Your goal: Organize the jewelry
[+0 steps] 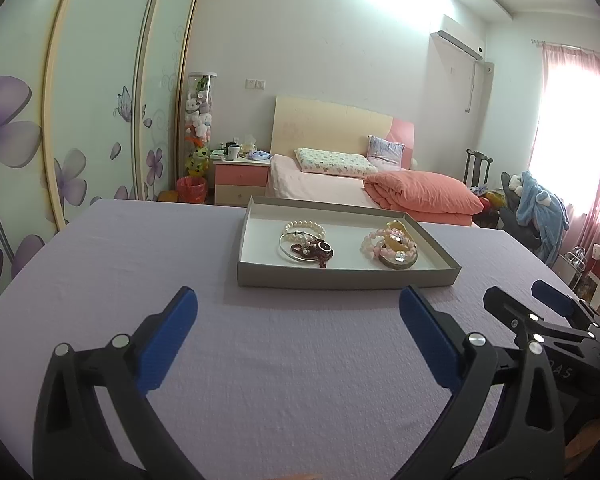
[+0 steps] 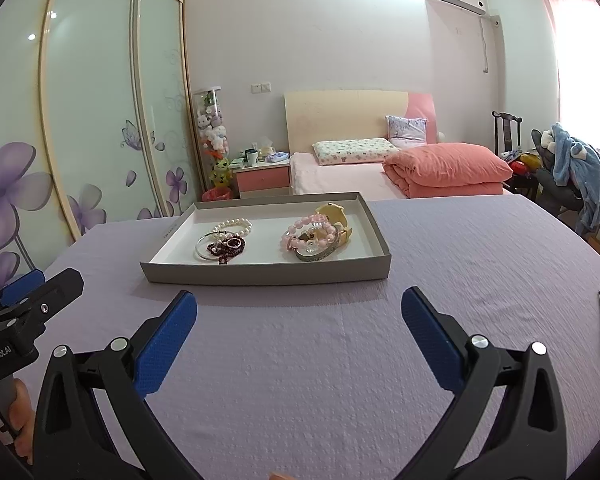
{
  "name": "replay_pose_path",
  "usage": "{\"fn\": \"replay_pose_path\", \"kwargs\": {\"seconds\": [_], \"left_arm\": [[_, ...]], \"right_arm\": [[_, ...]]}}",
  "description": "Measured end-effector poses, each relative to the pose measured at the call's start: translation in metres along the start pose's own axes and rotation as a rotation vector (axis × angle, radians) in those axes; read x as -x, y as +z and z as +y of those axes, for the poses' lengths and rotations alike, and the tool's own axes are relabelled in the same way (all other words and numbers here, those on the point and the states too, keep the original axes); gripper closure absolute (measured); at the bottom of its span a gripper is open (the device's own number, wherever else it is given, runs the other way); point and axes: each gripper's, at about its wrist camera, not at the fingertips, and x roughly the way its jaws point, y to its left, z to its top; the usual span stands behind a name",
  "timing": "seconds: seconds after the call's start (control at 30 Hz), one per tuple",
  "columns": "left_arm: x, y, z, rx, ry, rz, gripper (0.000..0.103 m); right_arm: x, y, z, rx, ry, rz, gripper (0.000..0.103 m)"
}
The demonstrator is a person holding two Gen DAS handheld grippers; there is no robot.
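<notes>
Both tools hover low over the lavender tabletop, jaws spread wide and holding nothing. The right hand-held gripper faces a shallow grey tray lying just ahead and slightly left, long axis running left to right. The left hand-held gripper sees it ahead, slightly right. Two jewelry piles sit inside: pearl bracelet cluster left, pink bead cluster right. Neither gripper looks clearly nearer.
</notes>
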Motion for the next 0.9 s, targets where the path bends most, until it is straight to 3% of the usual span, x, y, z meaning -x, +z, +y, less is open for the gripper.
{"fn": "replay_pose_path", "kwargs": {"seconds": [0.9], "left_arm": [[-0.0059, -0.0008, -0.0027, -0.005, 0.004, 0.011, 0.004]], "right_arm": [[-0.0013, -0.0027, 0.0011, -0.005, 0.002, 0.008, 0.002]]}}
